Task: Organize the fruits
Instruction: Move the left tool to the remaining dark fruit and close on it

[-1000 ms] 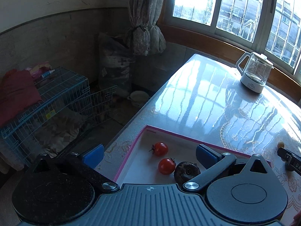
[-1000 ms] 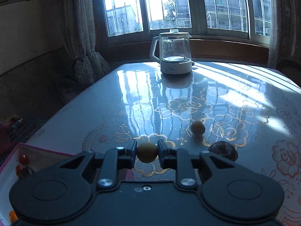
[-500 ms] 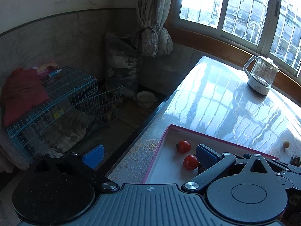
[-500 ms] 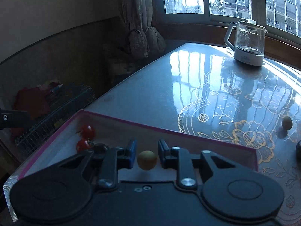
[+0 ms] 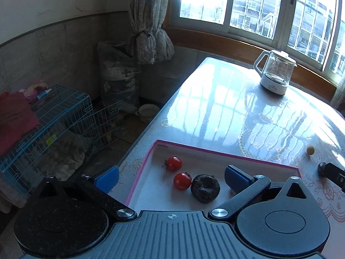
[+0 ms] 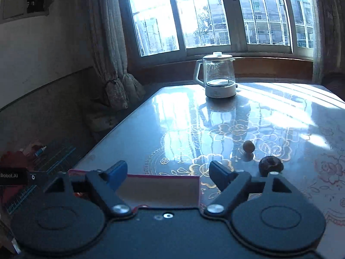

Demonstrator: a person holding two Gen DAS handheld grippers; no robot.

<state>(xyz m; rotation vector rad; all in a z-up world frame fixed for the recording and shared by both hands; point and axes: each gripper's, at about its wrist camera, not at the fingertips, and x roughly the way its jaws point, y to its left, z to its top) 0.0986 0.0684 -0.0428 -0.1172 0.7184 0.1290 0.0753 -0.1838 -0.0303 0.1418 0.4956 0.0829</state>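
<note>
A pink-rimmed white tray (image 5: 215,152) sits at the table's near left corner. In it lie two red tomatoes (image 5: 174,163) (image 5: 182,180) and a dark round fruit (image 5: 205,188). My left gripper (image 5: 171,176) is open and empty above the tray. My right gripper (image 6: 167,172) is open and empty over the tray's far wall (image 6: 161,186). A small tan fruit (image 6: 248,146) and a dark fruit (image 6: 270,165) lie on the table right of the tray; both also show in the left wrist view (image 5: 310,150) (image 5: 321,168). The tan fruit I held is out of sight.
A glass kettle (image 6: 217,77) stands at the table's far side near the windows. Left of the table, on the floor, are a blue wire cage (image 5: 54,116), a bowl (image 5: 147,111) and a sack (image 5: 118,79). The right gripper's tip (image 5: 336,176) shows at the left view's right edge.
My right gripper carried the small tan fruit from the table to over the tray, then opened; the fruit is gone from its jaws. The left gripper stayed open, shifting slightly.
</note>
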